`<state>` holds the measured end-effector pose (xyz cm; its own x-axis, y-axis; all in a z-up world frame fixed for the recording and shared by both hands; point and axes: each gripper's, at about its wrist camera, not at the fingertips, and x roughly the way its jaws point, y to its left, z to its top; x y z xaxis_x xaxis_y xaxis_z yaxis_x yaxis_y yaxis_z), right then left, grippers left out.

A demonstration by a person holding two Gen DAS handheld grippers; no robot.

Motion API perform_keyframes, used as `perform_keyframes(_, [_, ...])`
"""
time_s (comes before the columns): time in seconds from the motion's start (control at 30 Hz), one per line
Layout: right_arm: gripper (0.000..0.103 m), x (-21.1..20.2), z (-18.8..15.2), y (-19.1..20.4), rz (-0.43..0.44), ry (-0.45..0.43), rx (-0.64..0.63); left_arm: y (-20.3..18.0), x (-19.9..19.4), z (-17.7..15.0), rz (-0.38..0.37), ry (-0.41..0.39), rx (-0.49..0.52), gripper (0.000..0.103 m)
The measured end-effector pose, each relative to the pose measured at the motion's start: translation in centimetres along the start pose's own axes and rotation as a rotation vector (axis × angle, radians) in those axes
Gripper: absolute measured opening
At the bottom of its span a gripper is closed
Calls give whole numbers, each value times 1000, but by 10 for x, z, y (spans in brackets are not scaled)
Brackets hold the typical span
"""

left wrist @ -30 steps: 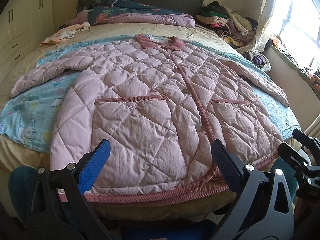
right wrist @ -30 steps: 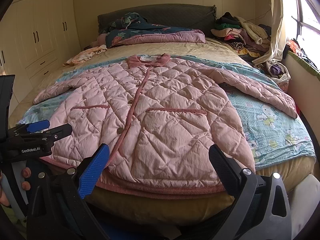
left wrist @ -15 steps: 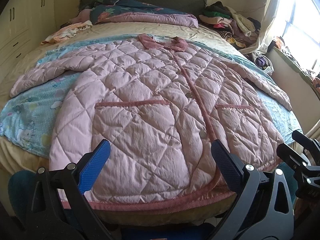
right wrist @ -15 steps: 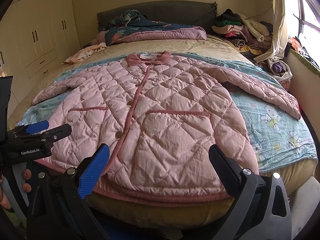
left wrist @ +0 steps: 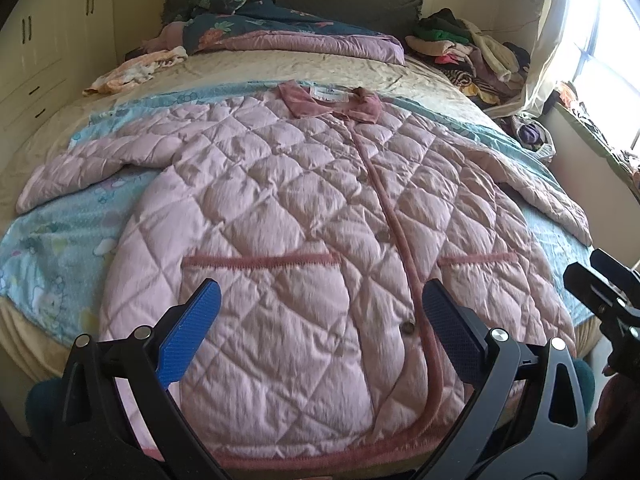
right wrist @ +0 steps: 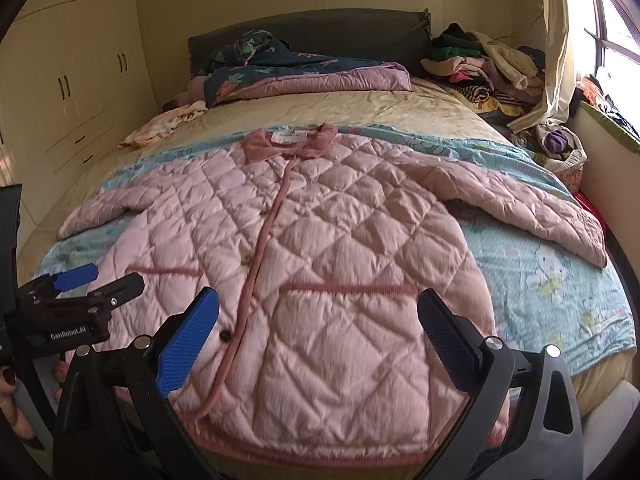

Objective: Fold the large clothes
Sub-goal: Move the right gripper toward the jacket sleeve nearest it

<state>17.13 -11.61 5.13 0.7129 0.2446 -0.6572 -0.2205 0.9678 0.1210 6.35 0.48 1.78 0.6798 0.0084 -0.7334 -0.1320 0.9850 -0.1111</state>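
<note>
Left hand-held gripper (left wrist: 320,324): two black fingers spread wide with nothing between them, ribbed blue pads (left wrist: 188,336) on the inner faces, poised over the hem of a pink quilted padded jacket (left wrist: 304,216). Right hand-held gripper (right wrist: 318,328): likewise spread wide and holding nothing, same blue textured pads (right wrist: 186,342), poised over the hem on the jacket's other front panel. Each gripper seen at the edge of the other's view.

Jacket laid flat, front up and buttoned, on a bed (right wrist: 384,108), hem at the near edge, both sleeves stretched out sideways. Diamond-stitched, puffy fabric; darker rose piping along the button band, the hem and two pocket openings; soft rose collar (left wrist: 330,102) with a white label at the far end. Two round buttons plainly visible in the left view.

Under the jacket, a light blue cartoon-print sheet (right wrist: 552,280), over a cream satin-like bedspread. Farther back, a folded dark floral quilt with mauve lining (right wrist: 296,72) against a dark green headboard. Loose heap of mixed clothes (right wrist: 492,64) at the far right corner, by the window. Cream wardrobe (right wrist: 68,80) with dark handles along the left wall.
</note>
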Motion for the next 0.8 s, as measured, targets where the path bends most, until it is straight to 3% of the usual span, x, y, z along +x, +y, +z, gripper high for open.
perform_keyframes(0.47, [99,34,46,-24,-27,7,53,-14,25,67,-5,-26,4,94])
perform_keyframes(0.8, [99,60,77,-56,-97,5,111,-28,65,100,-32,34,9,94])
